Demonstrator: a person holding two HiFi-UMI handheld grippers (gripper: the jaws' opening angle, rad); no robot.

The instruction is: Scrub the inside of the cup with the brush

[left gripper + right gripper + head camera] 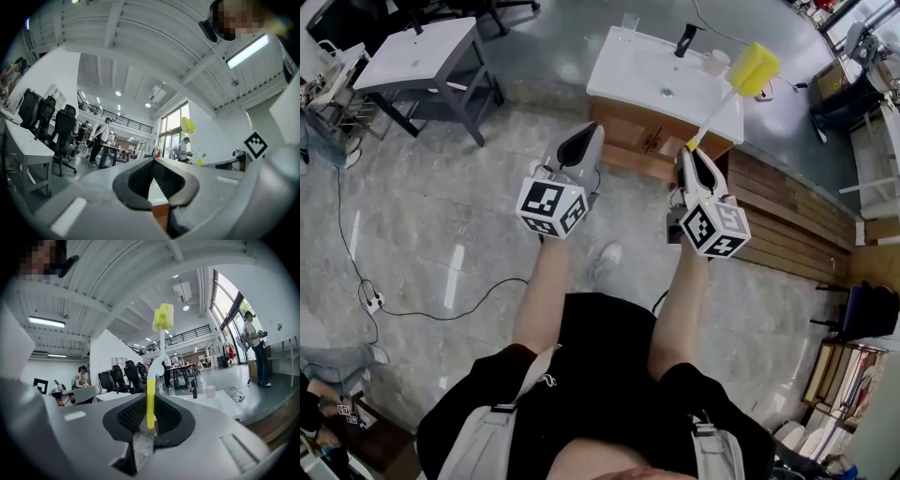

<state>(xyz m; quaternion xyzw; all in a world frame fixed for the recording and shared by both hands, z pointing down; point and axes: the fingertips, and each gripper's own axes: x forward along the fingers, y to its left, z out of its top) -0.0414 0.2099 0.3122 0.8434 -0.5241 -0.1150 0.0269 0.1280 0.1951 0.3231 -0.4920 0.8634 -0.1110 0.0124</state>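
**Brush gripped, cup waiting on the table**

My right hand-held gripper (689,157) is clenched on the low yellow end of the brush (150,390), whose sponge head hangs over the right side of the table (628,70). My left hand-held gripper (589,136) is clenched on nothing, short of the table's near edge. The white cup (715,62) stands on the table just right of the black tap (684,39), with a glass (629,21) at the table's far edge. I reckon the long brush could tip the cup. The left must also open first, or it will only shove the cup.
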